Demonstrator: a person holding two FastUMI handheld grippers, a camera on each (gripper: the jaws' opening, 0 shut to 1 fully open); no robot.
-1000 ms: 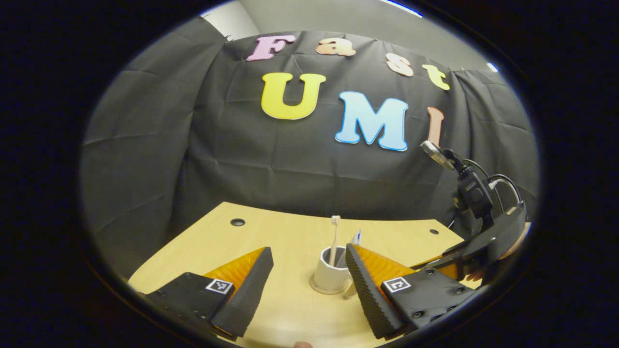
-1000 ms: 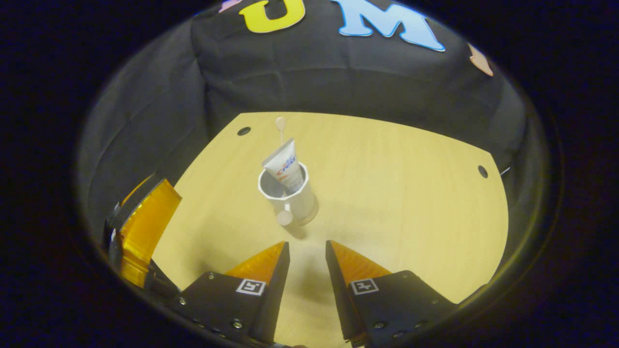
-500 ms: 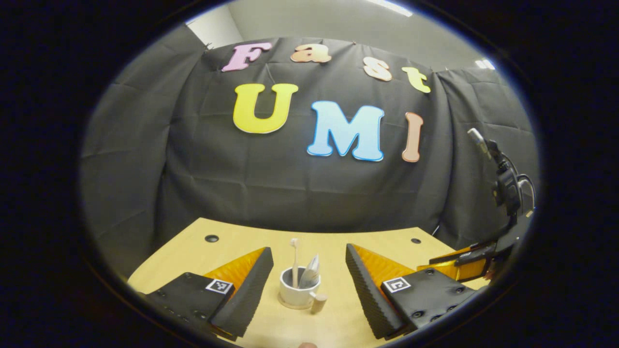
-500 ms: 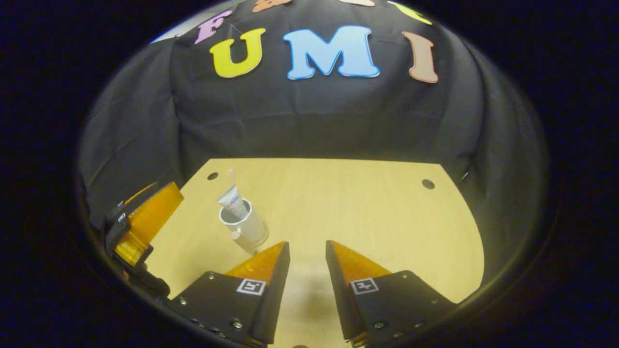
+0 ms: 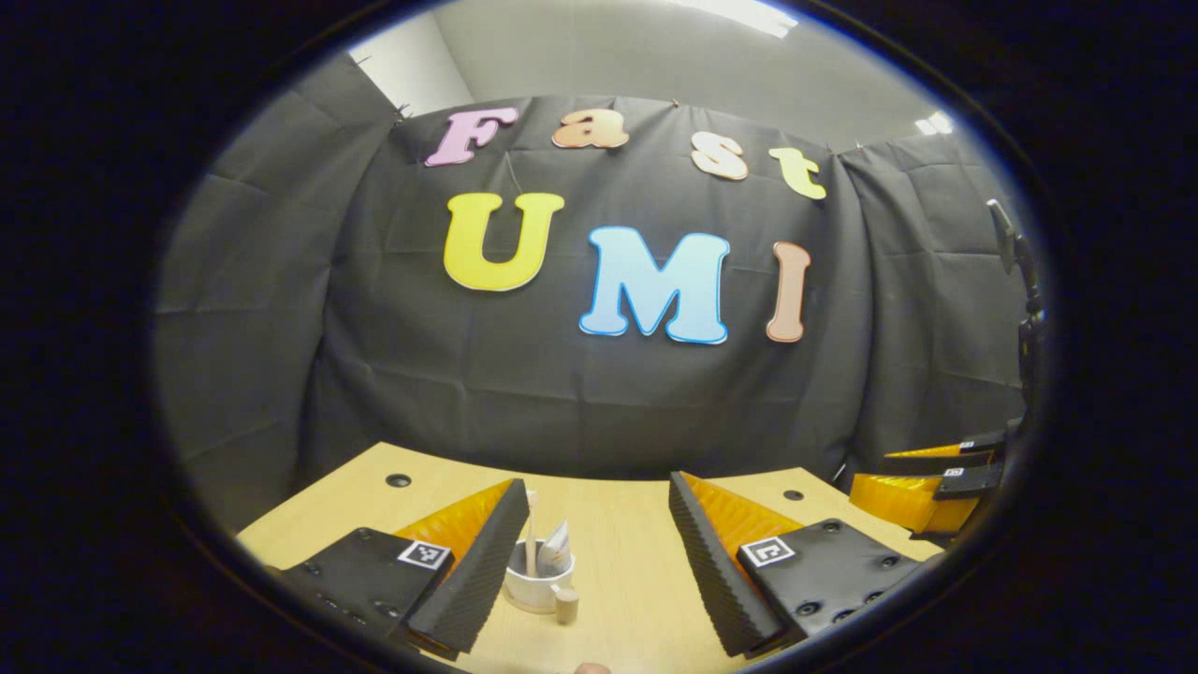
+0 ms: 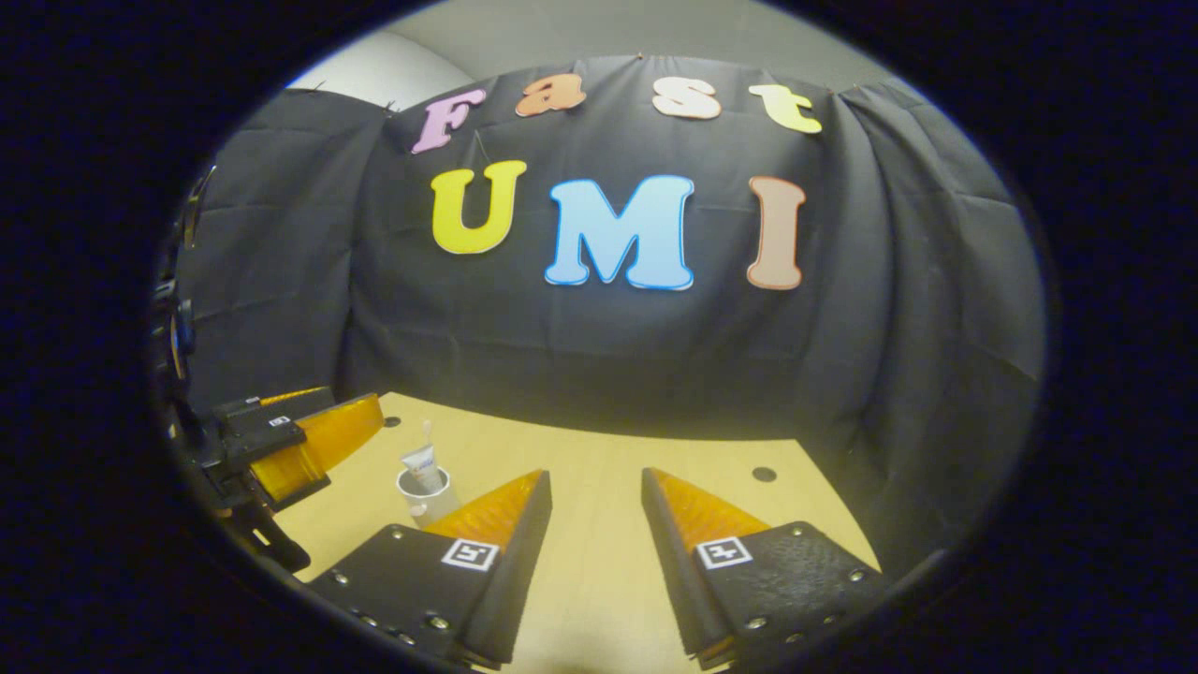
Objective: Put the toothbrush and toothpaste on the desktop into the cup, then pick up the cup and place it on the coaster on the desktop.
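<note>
A white cup (image 5: 533, 588) with a small wooden handle knob (image 5: 565, 604) stands on the wooden table (image 5: 622, 529). A thin pale coaster rim (image 5: 518, 604) shows at the cup's base. A toothbrush (image 5: 531, 529) and a toothpaste tube (image 5: 559, 543) stand upright inside the cup. My left gripper (image 5: 595, 571) is open and empty, held back from the cup, which sits just beside its left finger. In the right gripper view the cup (image 6: 429, 493) with the toothpaste tube (image 6: 420, 464) lies far off at the left. My right gripper (image 6: 596, 552) is open and holds nothing.
The right gripper (image 5: 927, 482) hangs off the table's right edge in the left gripper view. The left gripper (image 6: 299, 445) sits left of the cup in the right gripper view. Small round holes (image 5: 398, 480) (image 6: 764, 474) mark the table's far corners, in front of the black cloth wall.
Both grippers have pulled back from the cup and tilted upward. The cup now looks smaller and lower left in each view. It has stayed in place with its contents.
</note>
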